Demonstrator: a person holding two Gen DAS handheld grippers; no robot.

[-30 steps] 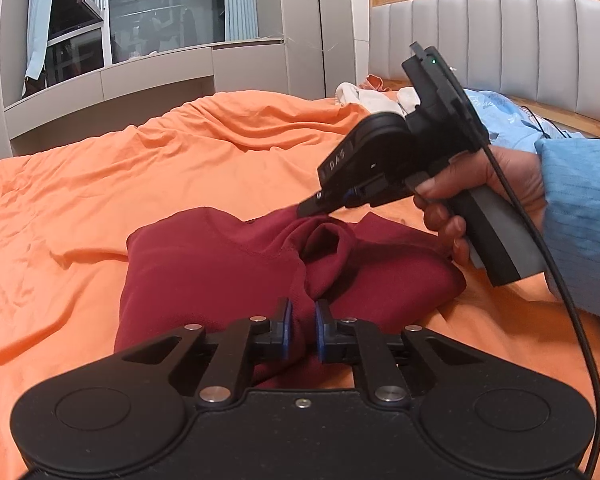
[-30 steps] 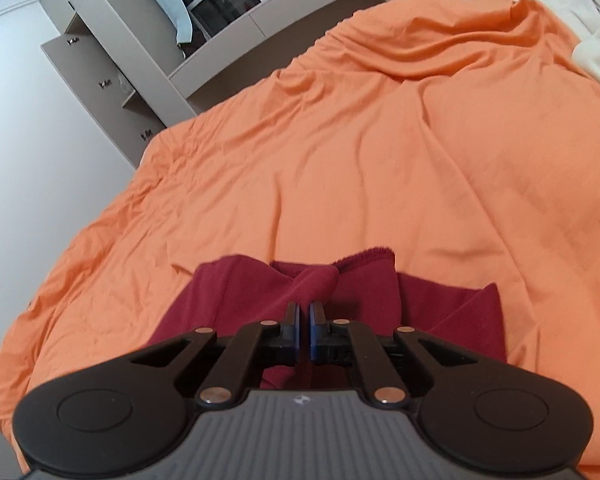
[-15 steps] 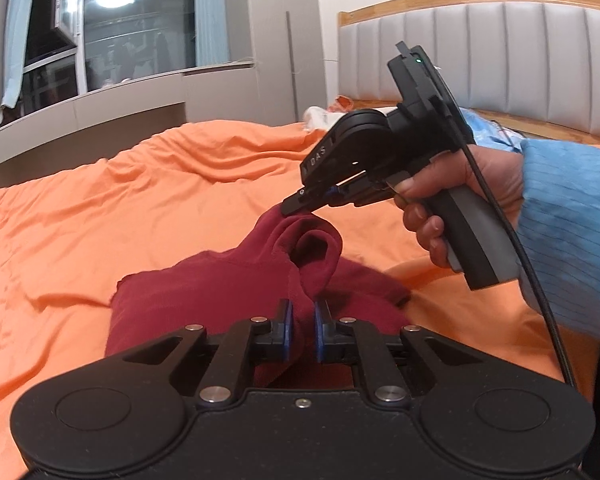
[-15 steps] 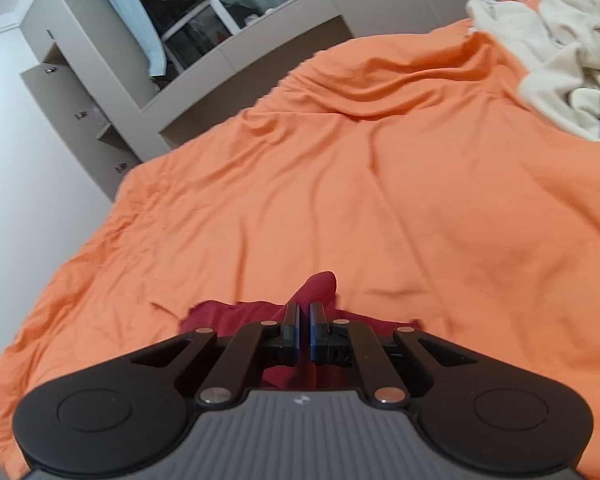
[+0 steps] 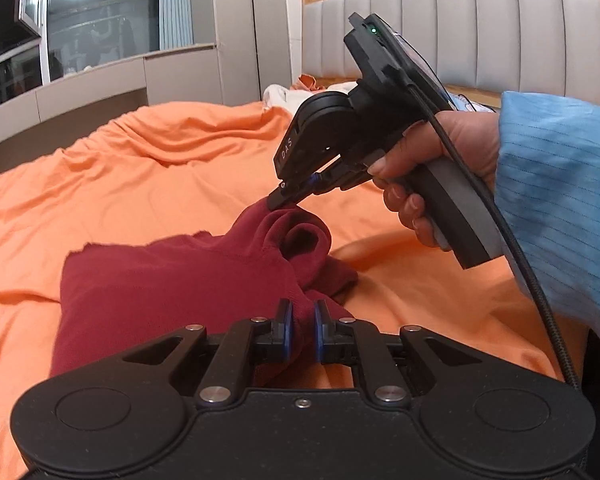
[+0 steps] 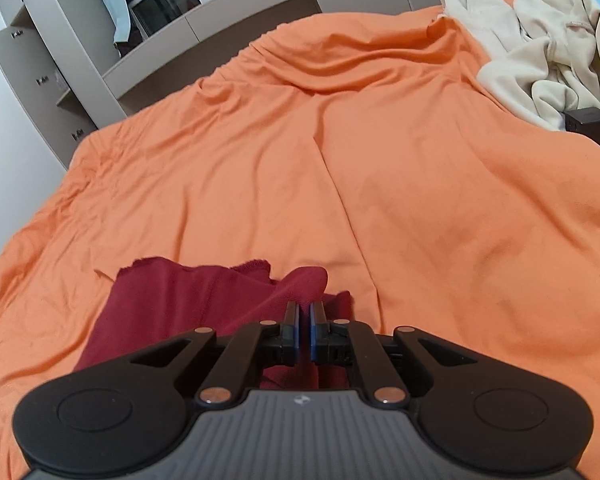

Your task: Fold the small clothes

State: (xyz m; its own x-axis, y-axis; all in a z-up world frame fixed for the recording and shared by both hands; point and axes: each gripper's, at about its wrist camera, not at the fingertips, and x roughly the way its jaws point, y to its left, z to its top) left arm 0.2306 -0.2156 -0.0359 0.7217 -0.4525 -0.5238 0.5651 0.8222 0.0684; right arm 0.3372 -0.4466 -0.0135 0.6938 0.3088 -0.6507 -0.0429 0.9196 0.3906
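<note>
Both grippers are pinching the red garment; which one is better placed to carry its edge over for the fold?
Right, probably. The right gripper holds a raised peak of the red garment, free to travel; the left gripper pins cloth low by the near edge.

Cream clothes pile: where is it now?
Right wrist view, top right: the cream pile lies on the orange sheet, far beyond the red garment.

The left tool (image 5: 300, 332) is clamped narrowly. The right tool (image 5: 278, 200), gripped by a blue-sleeved hand (image 5: 440, 168), is pinched nearly closed, tilted downward.
</note>
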